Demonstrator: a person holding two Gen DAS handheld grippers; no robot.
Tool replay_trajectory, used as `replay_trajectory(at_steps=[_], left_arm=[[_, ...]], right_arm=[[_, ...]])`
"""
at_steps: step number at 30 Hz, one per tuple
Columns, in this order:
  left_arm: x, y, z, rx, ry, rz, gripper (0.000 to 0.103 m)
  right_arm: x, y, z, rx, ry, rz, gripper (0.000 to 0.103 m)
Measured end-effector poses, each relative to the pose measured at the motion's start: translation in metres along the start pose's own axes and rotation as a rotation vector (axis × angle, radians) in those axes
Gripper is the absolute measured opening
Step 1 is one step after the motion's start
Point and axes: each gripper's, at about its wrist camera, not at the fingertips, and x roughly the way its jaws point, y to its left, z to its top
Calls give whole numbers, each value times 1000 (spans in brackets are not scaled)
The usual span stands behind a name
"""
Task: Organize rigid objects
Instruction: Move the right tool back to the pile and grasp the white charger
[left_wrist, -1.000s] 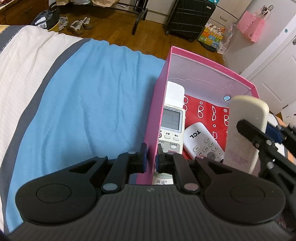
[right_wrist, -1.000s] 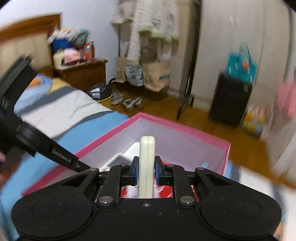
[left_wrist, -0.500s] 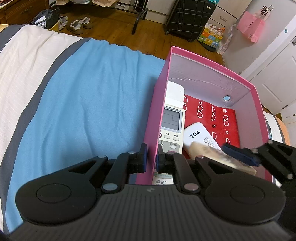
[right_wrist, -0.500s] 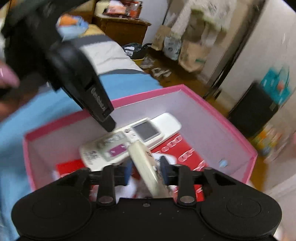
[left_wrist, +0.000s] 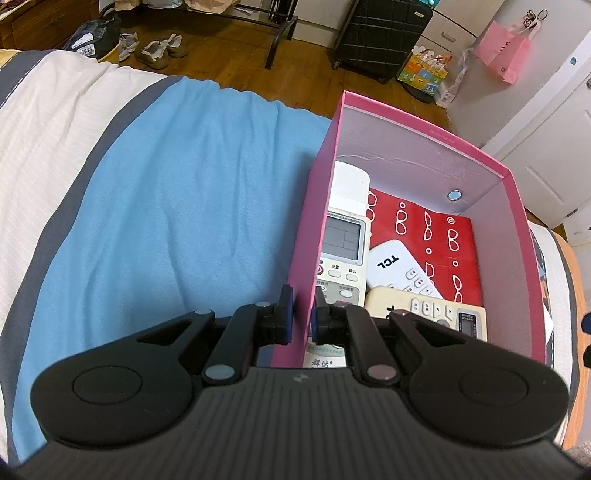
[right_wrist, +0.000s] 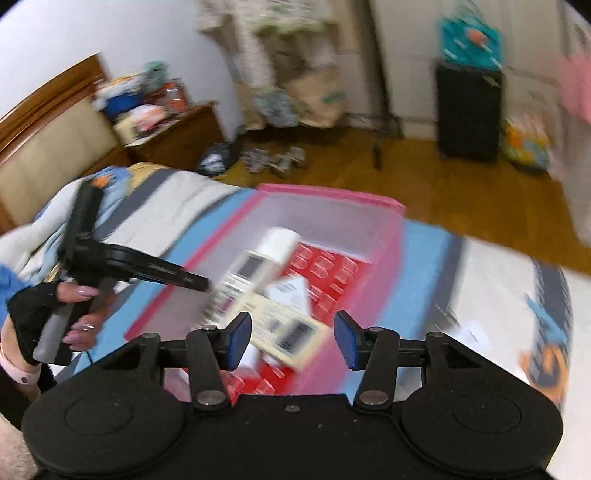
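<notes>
A pink box (left_wrist: 413, 122) stands on the bed. My left gripper (left_wrist: 302, 319) is shut on its left wall (left_wrist: 308, 236), one finger on each side. Inside lie a white remote with a screen (left_wrist: 343, 236), a white TCL remote (left_wrist: 397, 267) and a cream remote (left_wrist: 428, 312) across the near end, on a red patterned base (left_wrist: 436, 229). My right gripper (right_wrist: 292, 339) is open and empty above the box (right_wrist: 325, 195), over the cream remote (right_wrist: 284, 328). The left gripper (right_wrist: 192, 280) shows there at the box's left wall.
The box sits on a blue, white and grey striped bedspread (left_wrist: 147, 206). Beyond the bed are a wooden floor, shoes (left_wrist: 155, 50), a black suitcase (left_wrist: 380, 33) and a pink bag (left_wrist: 506, 48) on a white door. A nightstand (right_wrist: 173, 136) stands by the headboard.
My right gripper lowered the cream remote into the box, opened and let it go, then drew back up. The left gripper kept hold of the box wall.
</notes>
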Motion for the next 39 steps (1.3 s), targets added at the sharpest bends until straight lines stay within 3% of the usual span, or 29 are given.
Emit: replay_trajectory(at_steps=[8, 12, 14, 17, 20, 24, 29, 33, 39], left_arm=[[0, -3, 0, -2, 5, 15, 8], [1, -2, 0, -5, 11, 15, 8], [1, -2, 0, -5, 11, 14, 8], [1, -2, 0, -10, 13, 12, 9], [2, -1, -1, -11, 13, 10, 9], [2, -2, -1, -3, 12, 12, 9], [3, -1, -1, -6, 9, 9, 9], [4, -2, -1, -3, 9, 11, 9], [2, -3, -1, 15, 8, 12, 8]], right_arm=[[0, -71, -36, 60, 18, -183, 55], [-5, -103, -49, 49, -52, -162, 59], [0, -114, -50, 34, -41, -196, 63], [10, -125, -55, -15, -5, -258, 64], [23, -128, -60, -76, 18, -221, 64], [40, -113, -60, -218, 33, -298, 65], [62, -121, -68, -252, 96, -394, 69], [74, -134, -70, -153, 78, -379, 70], [57, -133, -67, -25, 38, -354, 66]])
